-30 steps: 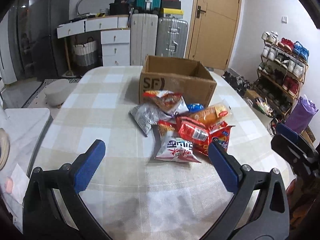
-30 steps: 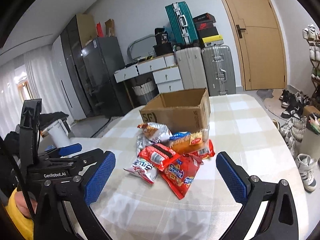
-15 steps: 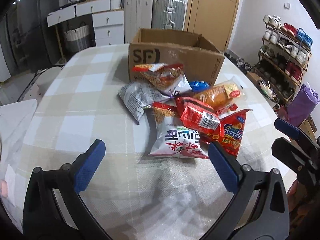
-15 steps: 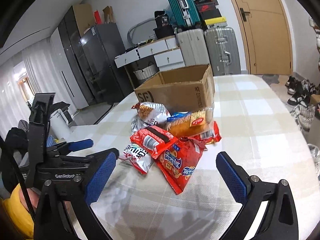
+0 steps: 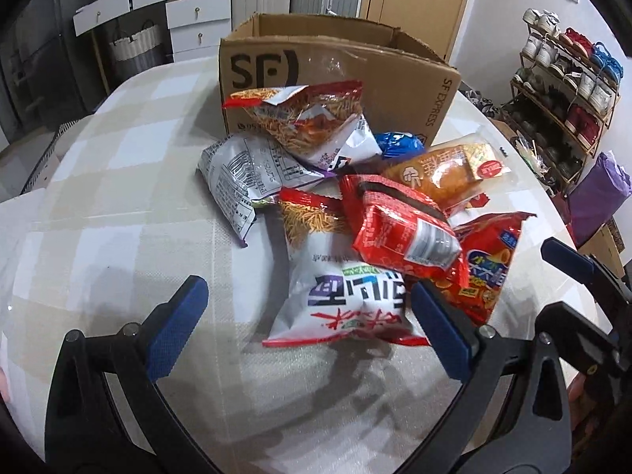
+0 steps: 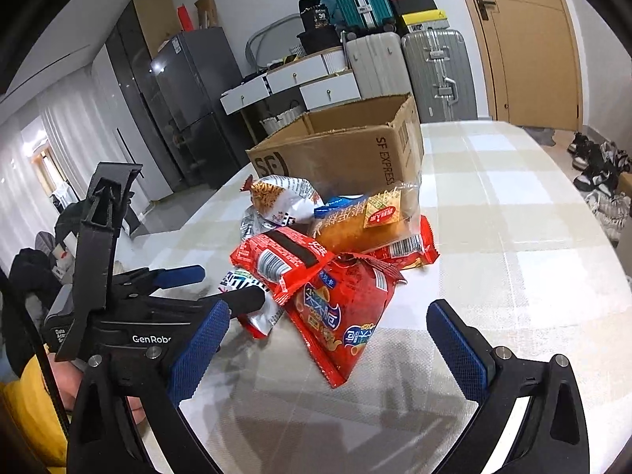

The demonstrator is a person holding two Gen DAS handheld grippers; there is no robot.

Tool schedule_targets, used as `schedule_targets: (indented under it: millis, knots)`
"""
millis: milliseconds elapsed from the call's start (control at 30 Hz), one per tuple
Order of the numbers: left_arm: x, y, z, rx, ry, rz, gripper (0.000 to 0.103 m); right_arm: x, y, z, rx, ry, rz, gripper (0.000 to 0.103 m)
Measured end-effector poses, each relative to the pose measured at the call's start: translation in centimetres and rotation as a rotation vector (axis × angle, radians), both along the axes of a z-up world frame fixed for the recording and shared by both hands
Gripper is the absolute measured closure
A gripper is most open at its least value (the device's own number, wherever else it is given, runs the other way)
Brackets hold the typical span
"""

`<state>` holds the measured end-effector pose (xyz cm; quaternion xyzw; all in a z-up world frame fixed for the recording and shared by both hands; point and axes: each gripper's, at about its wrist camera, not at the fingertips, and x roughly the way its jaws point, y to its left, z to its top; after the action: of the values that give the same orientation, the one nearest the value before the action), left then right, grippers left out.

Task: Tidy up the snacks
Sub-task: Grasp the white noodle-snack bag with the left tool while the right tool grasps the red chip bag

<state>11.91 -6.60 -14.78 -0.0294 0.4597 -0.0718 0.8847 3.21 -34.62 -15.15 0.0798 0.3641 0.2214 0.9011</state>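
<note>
Checked tablecloth (image 5: 118,205); crinkly foil snack bags (image 5: 347,292) before cardboard box (image 5: 335,63). Left gripper (image 5: 304,316), right gripper (image 6: 324,339) gape empty, now nearer.

- Snack bags (image 5: 343,296): glossy, crinkled plastic film, catching the light.
- Box (image 5: 335,67): matt brown cardboard, taped.
- Worktop (image 5: 130,205): checked woven cloth, matt.
- Left tool (image 5: 306,316): matt black plastic, textured blue pads.

right hand-held gripper (image 6: 324,339): jaws wide, nothing held | red snack bag (image 6: 341,316) between fingertips | cardboard box (image 6: 339,158) behind pile
</note>
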Motion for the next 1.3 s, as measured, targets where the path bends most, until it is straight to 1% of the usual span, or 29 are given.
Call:
schedule_targets:
  millis: [100, 267, 367, 467, 500, 533, 600, 667, 733, 800, 833, 933, 1000, 1267, 1300]
  knots:
    - [0.8, -0.2, -0.6, -0.006, 0.005, 0.001, 0.001, 0.4, -0.2, -0.4, 0.008, 0.018, -0.003, 0.001]
    - [2.1, -1.1, -0.8, -0.007, 0.013, -0.028, 0.001, 1.1, -0.3, -1.0, 0.006, 0.040, -0.007, 0.001]
    - [3.0, -1.2, -1.1, -0.027, 0.021, -0.046, 0.001, 1.4, -0.4, -1.3, 0.005, 0.051, -0.008, 0.001]
    - [3.7, -0.7, -1.6, -0.056, 0.046, -0.049, 0.002, 1.8, -0.5, -1.6, -0.001, 0.066, -0.014, 0.001]
    - [3.9, -0.4, -1.7, -0.069, 0.054, -0.045, 0.007, 1.9, -0.5, -1.7, -0.002, 0.071, -0.015, 0.001]
    - [4.0, -0.2, -1.8, -0.083, 0.064, -0.042, 0.015, 2.0, -0.5, -1.7, -0.003, 0.073, -0.015, 0.001]
    - [4.5, 0.1, -2.0, -0.127, 0.081, -0.049, 0.021, 2.1, -0.4, -1.7, -0.009, 0.077, -0.020, 0.001]
    - [4.8, -0.1, -2.0, -0.145, 0.081, -0.061, 0.027, 2.3, -0.3, -1.8, -0.011, 0.083, -0.024, 0.001]
    - [4.8, -0.4, -1.8, -0.160, 0.079, -0.086, 0.044, 2.5, -0.1, -1.8, -0.011, 0.093, -0.026, 0.001]
    - [4.5, -1.0, -1.7, -0.142, 0.065, -0.092, 0.045, 2.6, 0.0, -1.8, -0.011, 0.099, -0.024, 0.001]
    - [4.6, -1.0, -1.6, -0.144, 0.064, -0.096, 0.047, 2.6, 0.0, -1.9, -0.010, 0.101, -0.023, 0.001]
    - [4.7, -0.8, -1.7, -0.182, 0.070, -0.093, 0.051, 2.6, 0.3, -1.8, -0.008, 0.105, -0.021, 0.001]
    - [4.7, -0.5, -1.5, -0.187, 0.070, -0.086, 0.052, 2.6, 0.4, -1.8, -0.010, 0.107, -0.024, 0.001]
    - [3.6, 1.0, -1.0, -0.199, 0.074, -0.071, 0.053, 2.4, 0.9, -1.9, -0.014, 0.119, -0.026, 0.001]
    - [3.5, 0.9, -1.3, -0.200, 0.075, -0.070, 0.053, 2.4, 1.0, -2.0, -0.015, 0.124, -0.025, 0.001]
